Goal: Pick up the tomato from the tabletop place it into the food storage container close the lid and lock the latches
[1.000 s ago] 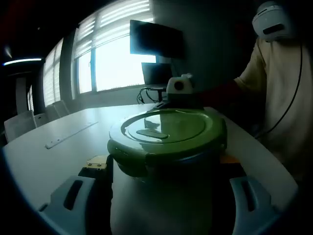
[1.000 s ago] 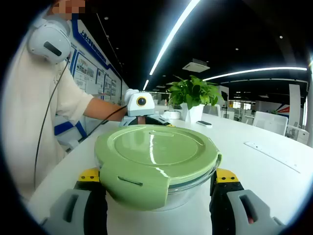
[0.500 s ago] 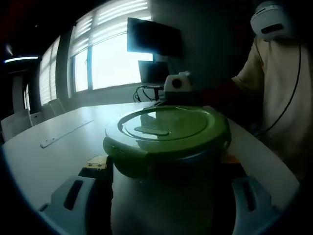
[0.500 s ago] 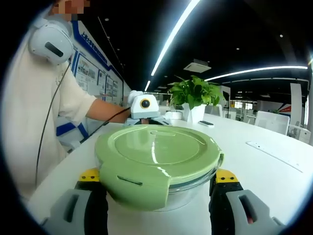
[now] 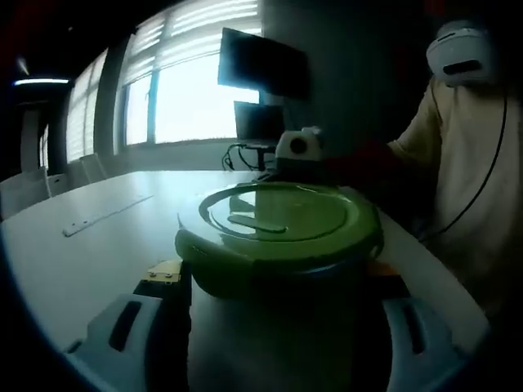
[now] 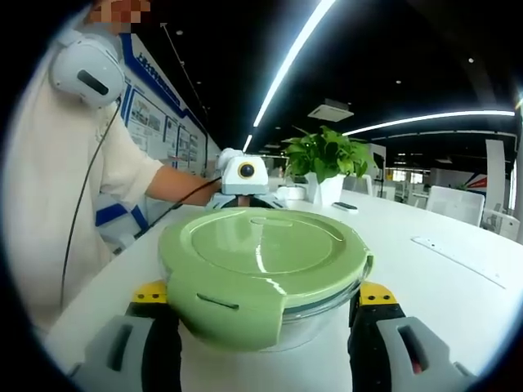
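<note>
A round glass food container with a green lid (image 6: 261, 253) sits on the white table (image 6: 458, 302), lid on. My right gripper (image 6: 257, 327) is open, its jaws straddling the container's near side where a green latch flap (image 6: 225, 310) hangs down. From the opposite side my left gripper (image 5: 274, 314) is open too, jaws either side of the same lid (image 5: 278, 220) and its near latch (image 5: 245, 273). Each gripper appears beyond the lid in the other's view: the left gripper (image 6: 245, 173) and the right gripper (image 5: 298, 147). The lid hides what is inside.
A person in a pale shirt (image 6: 57, 188) with headphones stands at the table's edge. A potted plant (image 6: 323, 155) and a dark flat object (image 6: 343, 206) sit behind the container. A monitor (image 5: 261, 65) hangs near bright windows. A flat strip (image 6: 453, 257) lies on the table.
Both views have shifted slightly. In the right gripper view the left gripper has drifted a little to the right behind the lid. The container and lid stay put.
</note>
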